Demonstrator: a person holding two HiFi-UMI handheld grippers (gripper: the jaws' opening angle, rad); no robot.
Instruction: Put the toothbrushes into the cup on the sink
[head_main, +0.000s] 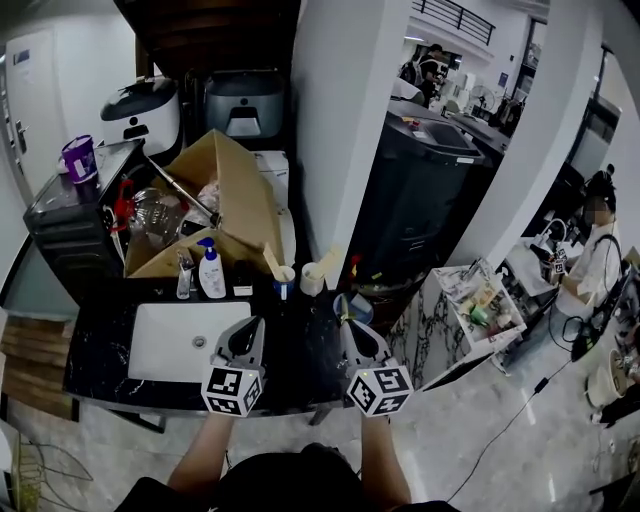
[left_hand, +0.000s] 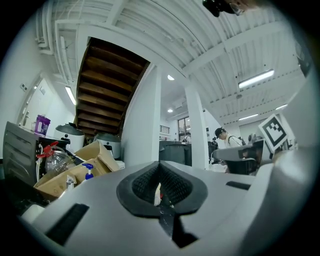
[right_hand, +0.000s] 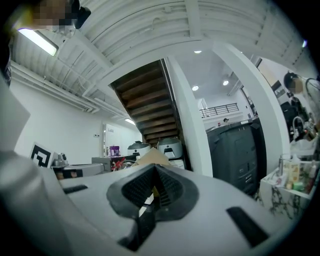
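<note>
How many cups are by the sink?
2. A bluish cup and a white cup stand side by side, right of the soap bottle; others may be hidden.

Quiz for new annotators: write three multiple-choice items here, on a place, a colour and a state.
1. The pump bottle stands: A. behind the sink B. on the floor C. on a chair
2. Its pump head is: A. red B. blue C. green
3. The left gripper has its jaws: A. wide apart B. together C. on a cup
Answers: 1 A, it stands at the sink's far rim; 2 B, the head is blue above a white body; 3 B, the left gripper view shows them closed with nothing between.
</note>
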